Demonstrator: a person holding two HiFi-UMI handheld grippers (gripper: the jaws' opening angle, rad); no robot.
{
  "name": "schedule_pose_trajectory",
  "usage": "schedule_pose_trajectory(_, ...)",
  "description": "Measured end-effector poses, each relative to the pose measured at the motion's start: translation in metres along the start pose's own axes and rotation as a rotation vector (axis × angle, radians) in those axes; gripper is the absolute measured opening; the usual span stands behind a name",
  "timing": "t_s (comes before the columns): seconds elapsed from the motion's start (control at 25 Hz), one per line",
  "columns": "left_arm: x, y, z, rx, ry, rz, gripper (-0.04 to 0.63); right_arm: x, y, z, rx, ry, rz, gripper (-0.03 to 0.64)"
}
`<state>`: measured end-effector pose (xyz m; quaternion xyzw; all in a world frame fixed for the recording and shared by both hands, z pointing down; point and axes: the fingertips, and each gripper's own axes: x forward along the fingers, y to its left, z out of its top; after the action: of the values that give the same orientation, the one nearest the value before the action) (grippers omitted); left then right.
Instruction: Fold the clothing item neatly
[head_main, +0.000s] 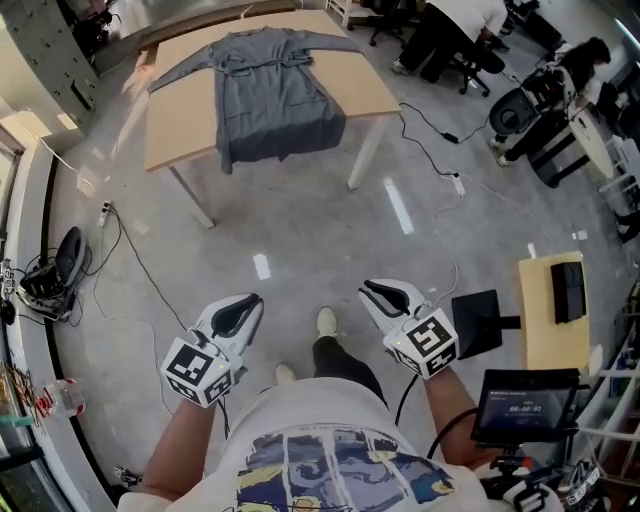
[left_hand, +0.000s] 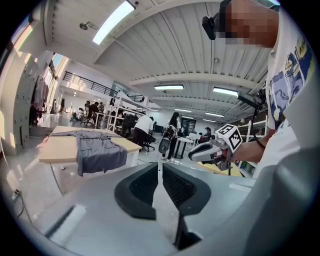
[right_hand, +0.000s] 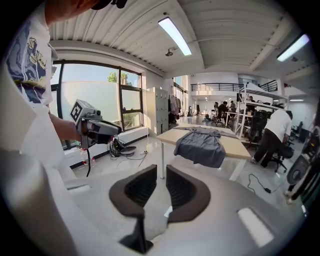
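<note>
The garment (head_main: 275, 95) lies flat on the table (head_main: 180, 125), well ahead of both grippers. Its long axis runs away from the person, with the hem over the near edge. Left gripper (head_main: 250, 302): jaws barely apart, empty. Right gripper (head_main: 370, 290): narrow gap, empty. The left appears slightly nearer. The garment shows no legible writing.

White T-shirt (head_main: 330, 455), blue-yellow comic print; black trousers (head_main: 345, 365); white shoes (head_main: 327, 320). White black-padded left gripper (head_main: 254, 298), right gripper (head_main: 368, 287); black-and-white marker cube (head_main: 197, 370) on each.
</note>
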<state>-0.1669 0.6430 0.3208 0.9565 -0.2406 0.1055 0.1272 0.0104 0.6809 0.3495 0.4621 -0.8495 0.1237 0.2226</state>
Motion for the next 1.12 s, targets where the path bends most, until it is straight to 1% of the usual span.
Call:
schedule_pose_trajectory(0.08, 0.022, 0.013, 0.008, 0.003, 0.016, 0.017, 0.049, 0.016, -0.027, 0.008, -0.004, -0.011, 0.020, 0.051)
schedule_pose_trajectory(0.16, 0.039, 0.026, 0.016, 0.007, 0.015, 0.041, 0.049, 0.029, -0.048, 0.013, -0.013, -0.015, 0.041, 0.052)
schedule_pose_trajectory(0.36, 0.059, 0.044, 0.031, 0.006, -0.009, 0.102, 0.049, 0.051, -0.076, 0.026, -0.056, -0.027, 0.085, 0.055)
schedule_pose_trajectory(0.48, 0.093, 0.051, 0.048, 0.012, -0.009, 0.132, 0.049, 0.061, -0.115, 0.033, -0.092, -0.027, 0.117, 0.055)
schedule_pose_trajectory(0.6, 0.124, 0.057, 0.063, 0.017, -0.011, 0.163, 0.049, 0.071, -0.150, 0.036, -0.099, -0.027, 0.146, 0.055)
schedule_pose_trajectory(0.76, 0.146, 0.059, 0.068, 0.023, 0.016, 0.173, 0.049, 0.077, -0.175, 0.035, -0.079, -0.041, 0.149, 0.055)
schedule_pose_trajectory(0.92, 0.162, 0.073, 0.071, 0.022, 0.033, 0.181, 0.049, 0.085, -0.200, 0.034, -0.058, -0.052, 0.127, 0.055)
schedule_pose_trajectory(1.12, 0.182, 0.087, 0.076, 0.025, 0.033, 0.159, 0.049, 0.093, -0.218, 0.037, -0.053, -0.037, 0.108, 0.055)
